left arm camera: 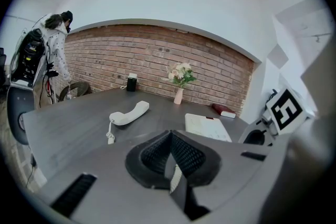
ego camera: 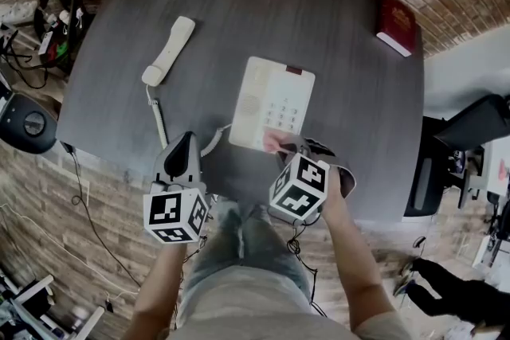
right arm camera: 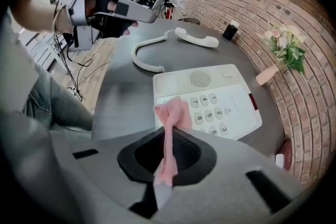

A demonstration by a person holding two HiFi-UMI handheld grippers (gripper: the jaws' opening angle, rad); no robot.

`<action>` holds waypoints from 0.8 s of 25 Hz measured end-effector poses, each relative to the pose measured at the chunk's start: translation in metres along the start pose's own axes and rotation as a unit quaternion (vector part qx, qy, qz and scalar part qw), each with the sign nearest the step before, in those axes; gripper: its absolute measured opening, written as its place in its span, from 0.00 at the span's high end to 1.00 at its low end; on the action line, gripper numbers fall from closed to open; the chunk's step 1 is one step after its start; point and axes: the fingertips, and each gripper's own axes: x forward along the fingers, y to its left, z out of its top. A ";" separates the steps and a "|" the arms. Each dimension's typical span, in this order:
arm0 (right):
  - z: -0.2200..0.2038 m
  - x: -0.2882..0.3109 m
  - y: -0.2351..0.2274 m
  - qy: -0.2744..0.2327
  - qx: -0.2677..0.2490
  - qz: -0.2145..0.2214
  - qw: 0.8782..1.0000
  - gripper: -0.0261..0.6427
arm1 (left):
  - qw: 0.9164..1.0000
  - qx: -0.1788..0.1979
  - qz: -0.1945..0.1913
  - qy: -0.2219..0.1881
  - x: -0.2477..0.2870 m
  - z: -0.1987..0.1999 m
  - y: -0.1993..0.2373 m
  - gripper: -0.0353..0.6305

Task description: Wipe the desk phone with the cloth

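Your right gripper (right arm camera: 168,139) has its jaws closed on the pink cloth (right arm camera: 171,115); the cloth stands between them as a narrow, crumpled strip, and its free end is over the near edge of the desk phone (right arm camera: 210,94), just before the keypad; whether it touches the plastic, I cannot tell. Your left gripper (left arm camera: 171,152) has its jaws together with nothing between them; it hangs over the near-left part of the worktop (ego camera: 351,84), apart from the phone.

The handset (ego camera: 169,52) lies off the base, on the worktop to the left, joined by a coiled cord (ego camera: 158,117); so the whole top face of the phone is free for wiping, I judge.

To wipe well, lower the cloth flat onto the phone, so that the soft fabric and not the hard jaws meets it; draw long strokes along the body, with light pressure over the keys, because they are raised and rounded and a thin strip can skip between them. The phone is smooth cream plastic, a flat rectangle with a round speaker grille; it looks light and may slide on the smooth dark worktop; you could steady its side with the left gripper. Only a small part of the cloth sticks out; several passes will probably be needed.
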 end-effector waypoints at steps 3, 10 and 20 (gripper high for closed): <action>-0.001 0.000 0.006 -0.001 0.002 0.003 1.000 0.93 | 1.000 0.000 -0.002 0.000 -0.002 -0.003 -0.001 0.94; -0.002 -0.002 0.019 0.000 0.007 0.009 1.000 0.93 | 1.000 0.001 -0.004 -0.001 -0.008 -0.004 0.000 0.94; -0.002 -0.001 0.040 0.004 0.003 0.027 1.000 0.93 | 1.000 -0.009 -0.001 -0.003 -0.017 -0.012 0.004 0.94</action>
